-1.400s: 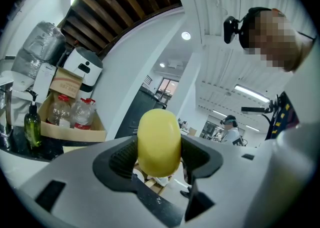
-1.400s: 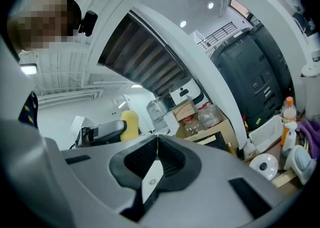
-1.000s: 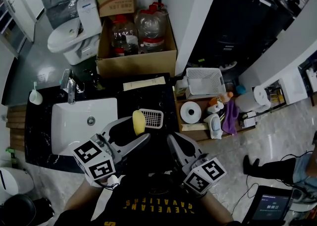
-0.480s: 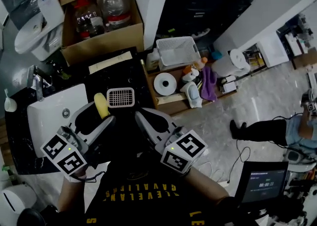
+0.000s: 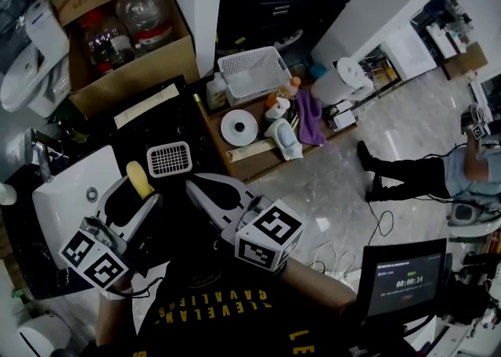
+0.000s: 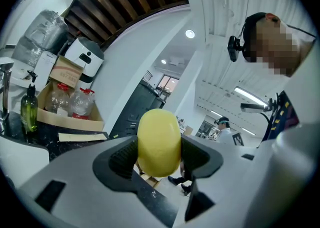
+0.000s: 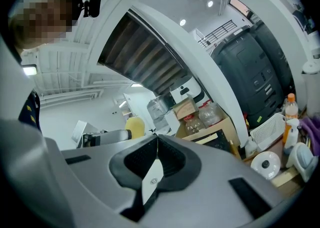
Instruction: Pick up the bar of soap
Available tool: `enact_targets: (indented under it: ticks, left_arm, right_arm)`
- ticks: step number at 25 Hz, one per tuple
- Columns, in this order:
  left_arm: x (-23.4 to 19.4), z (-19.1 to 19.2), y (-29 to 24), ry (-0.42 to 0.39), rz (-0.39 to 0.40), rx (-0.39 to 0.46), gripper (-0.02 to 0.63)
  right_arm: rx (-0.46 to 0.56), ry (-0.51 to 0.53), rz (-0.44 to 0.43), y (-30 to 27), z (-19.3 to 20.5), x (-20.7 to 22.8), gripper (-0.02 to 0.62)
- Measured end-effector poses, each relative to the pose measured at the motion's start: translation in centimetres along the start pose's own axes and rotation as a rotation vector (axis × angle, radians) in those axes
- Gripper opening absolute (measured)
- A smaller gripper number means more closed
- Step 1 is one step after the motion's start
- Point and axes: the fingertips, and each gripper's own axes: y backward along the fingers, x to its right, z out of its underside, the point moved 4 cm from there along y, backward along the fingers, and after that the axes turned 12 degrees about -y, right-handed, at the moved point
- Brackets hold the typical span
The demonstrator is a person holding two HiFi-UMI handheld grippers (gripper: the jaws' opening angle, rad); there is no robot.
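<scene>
Head view: within the last second the person's gaze swung out toward the room, yet the yellow bar of soap (image 5: pixel 140 180) stayed pinched in the left gripper (image 5: pixel 141 194). It was held up off the dark tabletop (image 5: pixel 192 124) near its front edge, just beside the white drain tray (image 5: pixel 169 158).

Left gripper view: the fingers (image 6: pixel 121 159) clamped the soap's two sides at a middling spread.

Right gripper view: the right gripper (image 7: pixel 155 162) had its fingers pressed together, empty.

The pick-up looked complete.
</scene>
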Motion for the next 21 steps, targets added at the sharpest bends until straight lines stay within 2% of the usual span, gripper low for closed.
enact_targets:
  ticks: [21]
  left_arm:
    - [-0.2, 1.1, -0.8, -0.044, 0.004, -0.044, 0.282]
  right_arm:
    - [-0.015, -0.005, 0.028, 0.8, 0.2, 0.3, 0.017]
